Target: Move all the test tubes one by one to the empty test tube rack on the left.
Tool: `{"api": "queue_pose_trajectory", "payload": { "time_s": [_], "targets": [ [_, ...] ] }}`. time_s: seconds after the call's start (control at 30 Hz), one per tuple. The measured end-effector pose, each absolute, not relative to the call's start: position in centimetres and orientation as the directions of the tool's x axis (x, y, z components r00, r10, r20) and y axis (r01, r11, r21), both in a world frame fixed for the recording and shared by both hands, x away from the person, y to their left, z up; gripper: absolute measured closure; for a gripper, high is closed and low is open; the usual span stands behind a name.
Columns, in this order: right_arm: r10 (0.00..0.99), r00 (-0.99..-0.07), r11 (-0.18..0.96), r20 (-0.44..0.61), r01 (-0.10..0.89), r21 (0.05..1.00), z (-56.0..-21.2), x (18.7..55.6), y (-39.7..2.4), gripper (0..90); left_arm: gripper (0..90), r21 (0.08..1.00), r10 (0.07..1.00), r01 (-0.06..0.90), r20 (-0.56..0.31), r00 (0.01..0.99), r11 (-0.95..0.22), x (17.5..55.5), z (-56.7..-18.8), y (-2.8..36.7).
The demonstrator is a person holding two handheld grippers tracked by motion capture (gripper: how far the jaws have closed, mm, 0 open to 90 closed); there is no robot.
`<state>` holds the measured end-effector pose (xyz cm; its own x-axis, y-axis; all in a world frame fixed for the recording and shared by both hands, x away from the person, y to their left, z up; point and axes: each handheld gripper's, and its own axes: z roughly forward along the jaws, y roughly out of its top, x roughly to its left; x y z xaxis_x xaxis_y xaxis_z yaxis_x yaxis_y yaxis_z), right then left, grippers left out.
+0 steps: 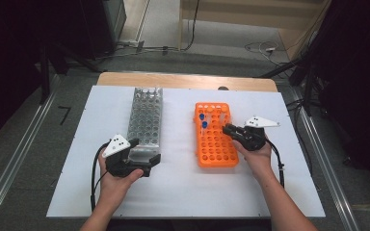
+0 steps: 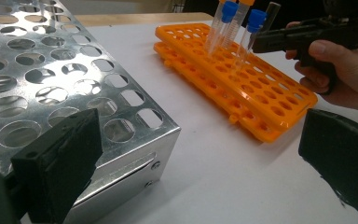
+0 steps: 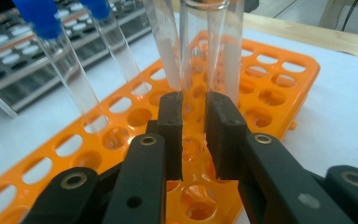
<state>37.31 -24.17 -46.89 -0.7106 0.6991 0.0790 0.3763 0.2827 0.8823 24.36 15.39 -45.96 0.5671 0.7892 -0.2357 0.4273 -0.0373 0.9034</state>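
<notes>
An orange tube rack (image 1: 217,144) (image 2: 261,93) (image 3: 284,79) lies right of centre on the white table. Two blue-capped tubes (image 1: 203,120) (image 2: 254,21) (image 3: 44,21) stand in its far-left holes. My right gripper (image 1: 226,129) (image 3: 195,107) is shut on a clear uncapped tube (image 3: 200,51) (image 2: 271,11) that stands upright in the rack, with other clear tubes right beside it. A metal tube rack (image 1: 146,118) (image 2: 51,70) lies left of centre. My left gripper (image 1: 144,153) (image 2: 200,140) is wide open at that rack's near end, gripping nothing.
The white table top (image 1: 183,192) has bare room in front of both racks and between them. A wooden edge (image 1: 183,81) runs along the far side. Cables (image 1: 260,48) lie on the floor beyond, and dark stands (image 1: 313,77) rise at the right.
</notes>
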Motion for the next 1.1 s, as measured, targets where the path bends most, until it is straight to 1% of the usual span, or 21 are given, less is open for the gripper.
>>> {"api": "queue_pose_trajectory", "payload": {
  "time_s": [0.1, 0.3, 0.43, 0.9, 1.1],
  "targets": [
    [0.702, -0.706, 0.260, 0.089, 0.371, 0.892, -46.0, 36.8, -24.3, 74.2, 0.0, 0.903, 0.790, 0.428, -0.236, 0.567, -0.038, 24.4, -45.9, 15.3],
    [0.699, -0.712, 0.272, 0.071, 0.356, 0.894, -44.7, 35.6, -24.4, 74.3, 0.0, 0.905, 0.784, 0.423, -0.231, 0.577, -0.044, 24.3, -45.8, 15.0],
    [0.689, -0.721, 0.265, 0.079, 0.352, 0.898, -44.0, 34.4, -24.7, 74.3, 0.0, 0.905, 0.780, 0.422, -0.227, 0.583, -0.052, 24.3, -45.7, 14.9],
    [0.617, -0.784, 0.306, 0.076, 0.327, 0.894, -43.1, 28.7, -24.1, 74.3, 0.0, 0.909, 0.759, 0.411, -0.222, 0.612, -0.065, 23.9, -45.3, 13.8],
    [0.579, -0.811, 0.310, 0.083, 0.313, 0.898, -43.2, 26.8, -23.5, 74.3, 0.0, 0.913, 0.750, 0.402, -0.219, 0.624, -0.068, 23.7, -45.1, 13.5]
  ]
}}
